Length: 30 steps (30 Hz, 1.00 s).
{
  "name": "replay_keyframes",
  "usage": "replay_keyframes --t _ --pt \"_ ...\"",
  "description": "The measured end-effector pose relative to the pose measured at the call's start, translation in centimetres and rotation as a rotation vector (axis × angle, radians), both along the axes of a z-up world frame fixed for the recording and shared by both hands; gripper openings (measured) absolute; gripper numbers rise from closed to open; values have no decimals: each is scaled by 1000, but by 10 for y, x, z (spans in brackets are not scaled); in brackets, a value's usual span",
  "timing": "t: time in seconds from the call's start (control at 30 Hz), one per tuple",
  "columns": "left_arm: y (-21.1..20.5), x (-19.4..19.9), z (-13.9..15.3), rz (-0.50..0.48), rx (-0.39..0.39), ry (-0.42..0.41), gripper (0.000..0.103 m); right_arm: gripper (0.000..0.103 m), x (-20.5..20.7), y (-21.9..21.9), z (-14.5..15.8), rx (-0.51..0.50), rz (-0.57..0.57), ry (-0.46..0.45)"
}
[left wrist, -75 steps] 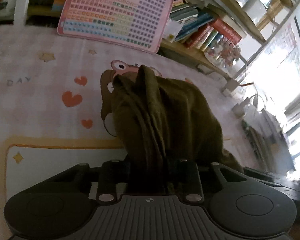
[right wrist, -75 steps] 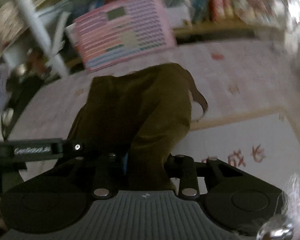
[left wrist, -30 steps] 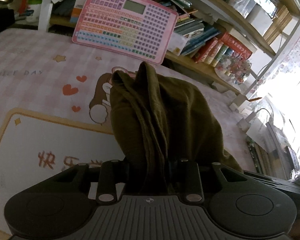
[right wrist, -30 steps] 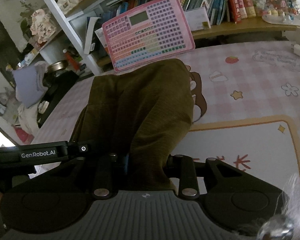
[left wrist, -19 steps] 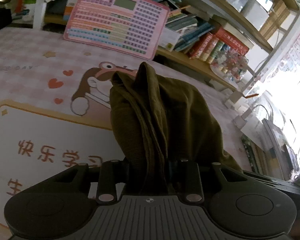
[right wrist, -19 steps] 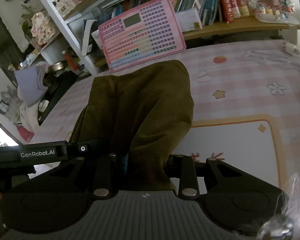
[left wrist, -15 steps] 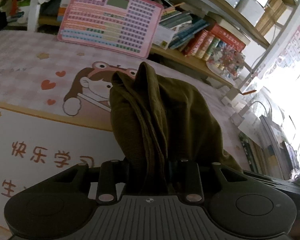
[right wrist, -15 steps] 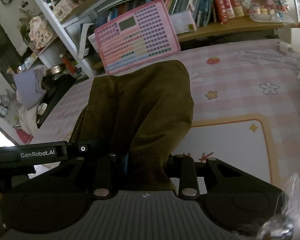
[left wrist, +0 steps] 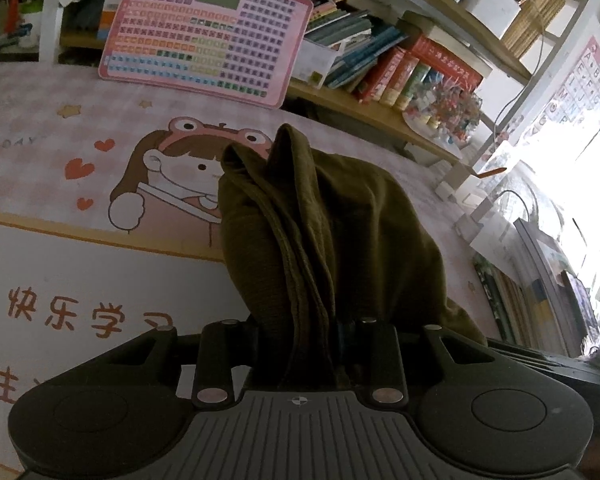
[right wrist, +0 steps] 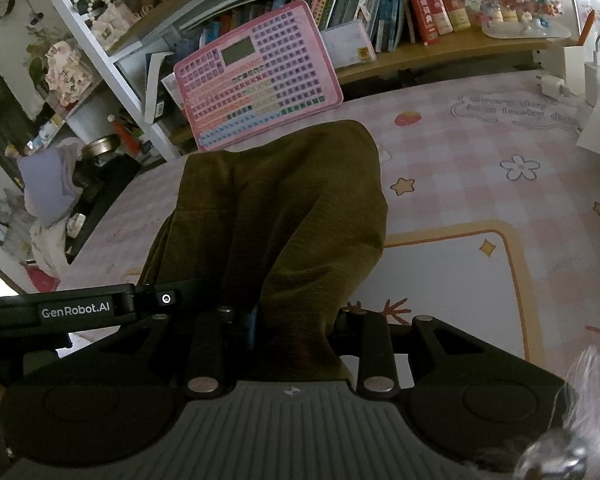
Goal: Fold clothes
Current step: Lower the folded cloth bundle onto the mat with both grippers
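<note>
The left gripper [left wrist: 296, 344] has its two black fingers squeezed nearly together on a bunched olive-green cloth garment [left wrist: 324, 232]. The right gripper [right wrist: 292, 336] pinches the same garment [right wrist: 284, 208] in the same way, its fingers only a little apart with cloth packed between them.

In the left wrist view the cloth stands up from the fingers in tight folds toward 12 o'clock, and its loose side spills down toward 4 o'clock. In the right wrist view it spreads wider, with a rounded edge at 1 o'clock and a flat top edge at 11 o'clock.

Under it lies a pink checked table mat with a cartoon girl and a white panel [left wrist: 100, 264]. The white panel is bare at 9 o'clock in the left view and at 3 o'clock in the right view, so there is open room there.

A pink toy keyboard board [left wrist: 208, 32] leans at the far edge, at 11 o'clock. Behind it a wooden shelf of books [right wrist: 428, 52] closes off the far side.
</note>
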<state>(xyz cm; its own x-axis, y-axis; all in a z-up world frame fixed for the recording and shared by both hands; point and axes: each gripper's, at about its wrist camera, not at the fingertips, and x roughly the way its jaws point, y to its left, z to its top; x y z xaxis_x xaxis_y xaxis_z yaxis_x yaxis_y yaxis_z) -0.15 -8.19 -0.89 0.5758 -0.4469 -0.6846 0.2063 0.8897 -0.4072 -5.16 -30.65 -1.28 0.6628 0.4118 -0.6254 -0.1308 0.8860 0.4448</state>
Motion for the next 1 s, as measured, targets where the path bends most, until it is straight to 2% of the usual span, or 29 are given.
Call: replay_keyframes --t 0.23,0.67,0.87,1.0 --pt "20 14 -5 -26 -14 9 31 28 8 20 -3 -18 -26 19" --pt "103 56 -13 -39 -21 41 31 28 44 101 -13 -36 -36 46" --pt "147 77 -17 -14 -62 50 31 28 72 143 -11 -67 -13 45" --pt "174 102 -22 13 -124 50 31 28 99 174 -4 -112 6 31"
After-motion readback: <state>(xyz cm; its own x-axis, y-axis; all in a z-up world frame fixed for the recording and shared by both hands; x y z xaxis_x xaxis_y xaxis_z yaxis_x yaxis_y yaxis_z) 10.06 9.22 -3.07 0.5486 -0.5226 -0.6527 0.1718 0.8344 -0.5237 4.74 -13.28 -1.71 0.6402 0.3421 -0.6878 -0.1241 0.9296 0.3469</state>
